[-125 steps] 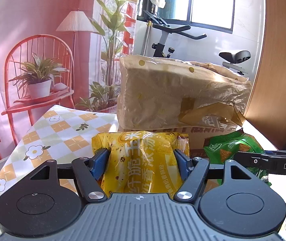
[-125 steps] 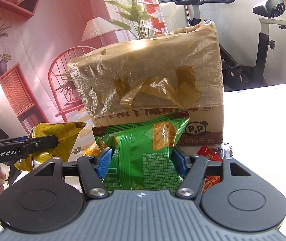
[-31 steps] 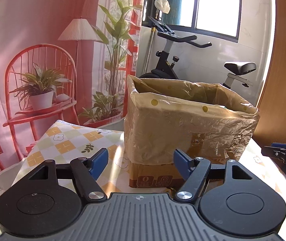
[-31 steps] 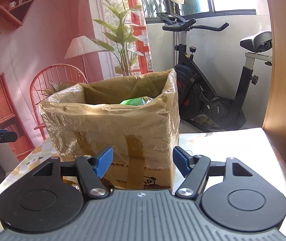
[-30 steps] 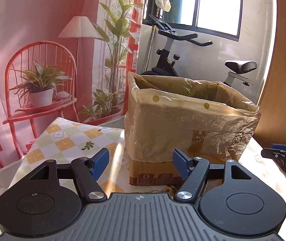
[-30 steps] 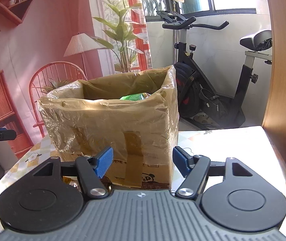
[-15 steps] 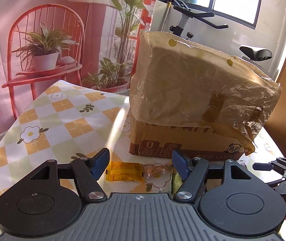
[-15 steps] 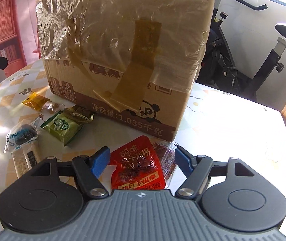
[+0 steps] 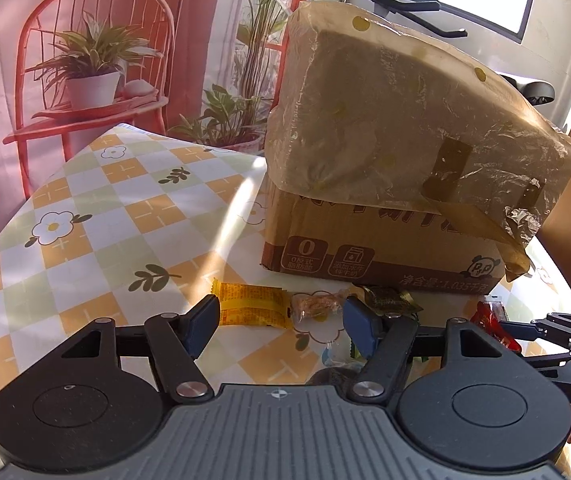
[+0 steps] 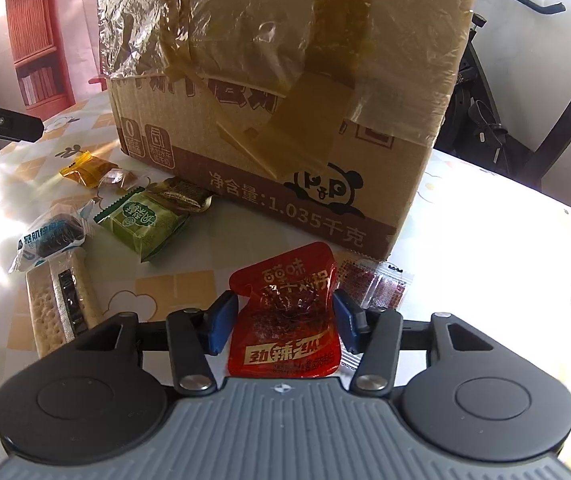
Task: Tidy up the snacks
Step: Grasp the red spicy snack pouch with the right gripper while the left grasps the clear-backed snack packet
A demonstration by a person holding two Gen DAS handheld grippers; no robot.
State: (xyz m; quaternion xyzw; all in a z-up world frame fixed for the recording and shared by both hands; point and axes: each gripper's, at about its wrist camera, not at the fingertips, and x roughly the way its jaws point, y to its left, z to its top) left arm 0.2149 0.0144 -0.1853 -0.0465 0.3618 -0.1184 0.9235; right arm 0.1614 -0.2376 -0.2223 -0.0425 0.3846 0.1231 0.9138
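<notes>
Several small snack packets lie on the checked, flower-printed tablecloth (image 9: 133,208) in front of my grippers, all near the front foot of the tall brown cardboard box (image 10: 269,128) wrapped in crinkled clear film with tan tape.

My right gripper (image 10: 285,322) sits low over the flat red foil snack pouch with white and yellow print (image 10: 285,312). Its jaws have just been closing, and the blue pads (image 10: 221,320) now stand at the pouch's two sides; the pouch's middle looks crumpled between them, so I read it as pinched. Just right of the pouch lies a small clear sachet with red contents (image 10: 381,284), near the box's front right corner.

My left gripper (image 9: 281,326) hovers with its jaws spread, nothing between the pads. Ahead of it on the cloth lie a yellow wrapped candy bar (image 9: 251,310) and, touching its right end, a small clear-wrapped brown sweet (image 9: 317,308).

From the right camera I also see a green square packet (image 10: 145,226), a dark olive packet (image 10: 183,196) against the box's front, a clear bag of dark round biscuits (image 10: 51,238), and a long pale cracker pack (image 10: 59,306) toward the cloth's left side.
</notes>
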